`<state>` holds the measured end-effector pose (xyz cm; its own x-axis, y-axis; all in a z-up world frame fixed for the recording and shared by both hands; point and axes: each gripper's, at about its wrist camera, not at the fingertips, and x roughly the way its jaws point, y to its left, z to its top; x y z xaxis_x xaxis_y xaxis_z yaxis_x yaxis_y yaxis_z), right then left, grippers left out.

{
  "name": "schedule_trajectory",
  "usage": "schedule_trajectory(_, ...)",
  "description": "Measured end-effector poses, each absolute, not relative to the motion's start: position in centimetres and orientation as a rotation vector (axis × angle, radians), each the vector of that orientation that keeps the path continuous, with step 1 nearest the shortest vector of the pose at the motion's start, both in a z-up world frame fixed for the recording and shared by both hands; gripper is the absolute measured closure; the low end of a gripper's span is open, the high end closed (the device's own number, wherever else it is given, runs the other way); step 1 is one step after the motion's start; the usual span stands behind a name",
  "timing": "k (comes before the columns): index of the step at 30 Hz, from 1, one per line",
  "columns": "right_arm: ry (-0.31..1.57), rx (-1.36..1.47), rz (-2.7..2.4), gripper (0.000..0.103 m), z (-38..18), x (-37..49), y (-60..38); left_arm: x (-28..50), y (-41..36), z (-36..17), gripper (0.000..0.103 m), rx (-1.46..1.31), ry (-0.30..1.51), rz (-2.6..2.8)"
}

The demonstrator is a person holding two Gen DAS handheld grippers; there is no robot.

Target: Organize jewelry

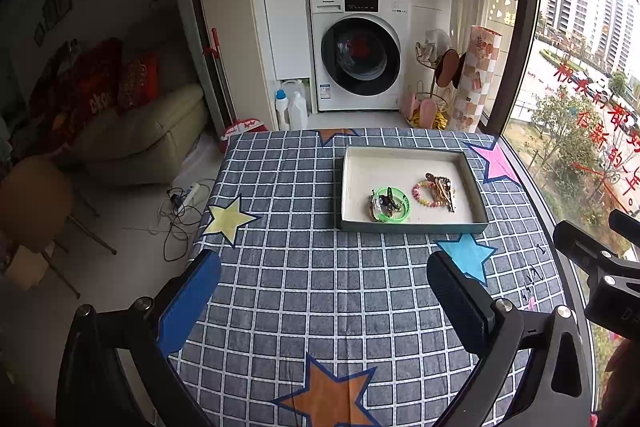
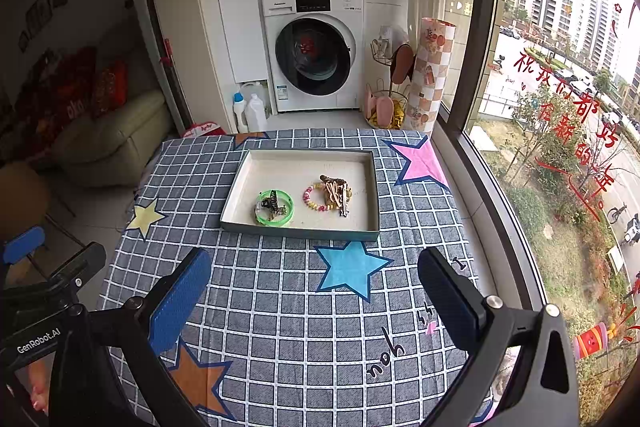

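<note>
I'm holding my left gripper and right gripper wide open, gripping nothing, hovering over the checked tablecloth. Jewelry's sitting in the tray: green bangle, beaded bracelet, hair clips.

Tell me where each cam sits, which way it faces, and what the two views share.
Left wrist: on the left hand-held gripper, open above the near table edge, facing the tray and washing machine; the right hand-held gripper's body shows at right.
Right wrist: on the right hand-held gripper, open, same heading, nearer the window; the left one shows at left.
Shared: tray, green bangle, bead bracelet, tablecloth, washing machine.
</note>
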<state>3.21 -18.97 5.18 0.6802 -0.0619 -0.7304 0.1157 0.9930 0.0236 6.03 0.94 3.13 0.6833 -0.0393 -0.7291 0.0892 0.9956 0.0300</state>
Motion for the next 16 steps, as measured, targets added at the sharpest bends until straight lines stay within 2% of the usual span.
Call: schedule_trajectory(16, 0.825, 0.076, -0.098, 0.0, 4.75, 3.21, -18.94, 5.87, 0.79, 2.97, 0.0, 0.061, 0.803, -0.082)
